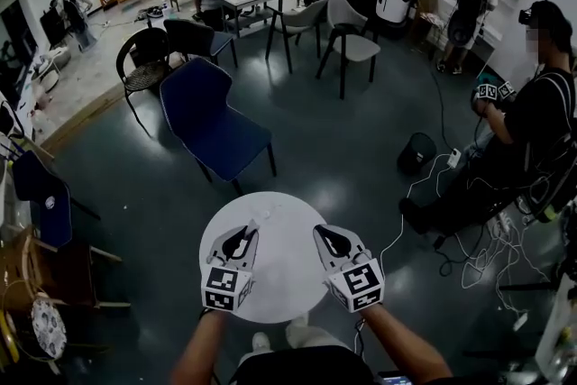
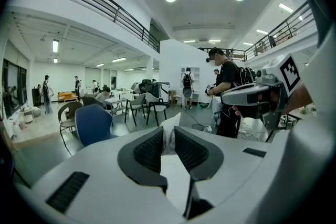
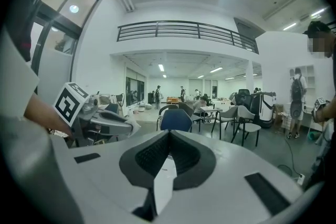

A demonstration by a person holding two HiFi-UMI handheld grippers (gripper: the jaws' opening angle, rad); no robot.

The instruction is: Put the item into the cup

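Round white table [image 1: 281, 270]: lies beneath both of your tongs. Left gripper [image 1: 243, 236]: your jaws are clamped on the thin white item [image 2: 169, 127], which stands pinched between the pads and pokes out past their tips, above the table. Right gripper [image 3: 169, 136]: you hold it near the left one, on its right, jaws pressed together with nothing between them.

No words or numbers can be read. Only square black-and-white patterns are seen on the left gripper [image 1: 244, 236] and the right gripper [image 1: 327, 236].
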